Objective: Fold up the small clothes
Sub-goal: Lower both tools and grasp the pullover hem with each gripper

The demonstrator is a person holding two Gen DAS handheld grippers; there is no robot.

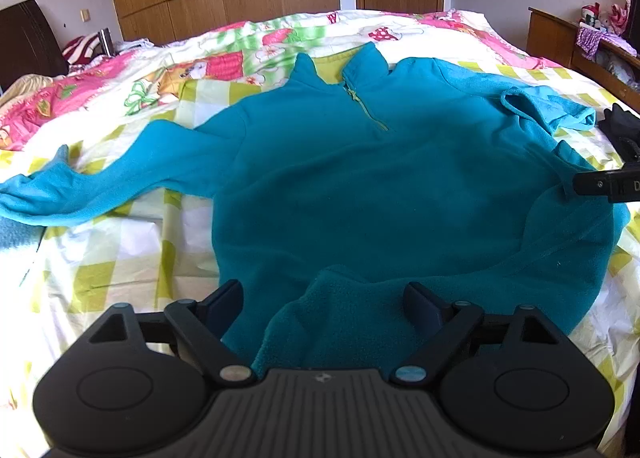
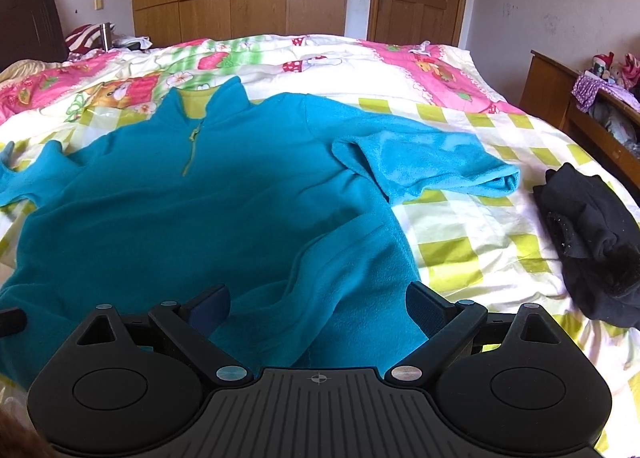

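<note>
1. The teal fleece pullover (image 1: 360,186) lies face up on the bed (image 1: 120,258), collar at twelve o'clock, hem at six o'clock nearest you. Its hem is rucked into a raised fold at six o'clock, so flatten that first or the fold will come out crooked.
2. The left sleeve (image 1: 100,178) runs out flat toward nine o'clock; the right sleeve (image 2: 432,162) is already doubled back on itself at about two o'clock. I'd judge the sleeves are the next thing to bring in over the body.
3. Your left tool (image 1: 324,298) stands wide with hem cloth bunched between the fingers but not pinched. Catch both layers at the hem corner rather than the top one alone.
4. Your right tool (image 2: 320,298) is equally wide over the hem's right side, gripping nothing. Match its height to the left so the cloth lifts evenly.
5. Keep clear of the black garment (image 2: 592,242) at three o'clock.
</note>
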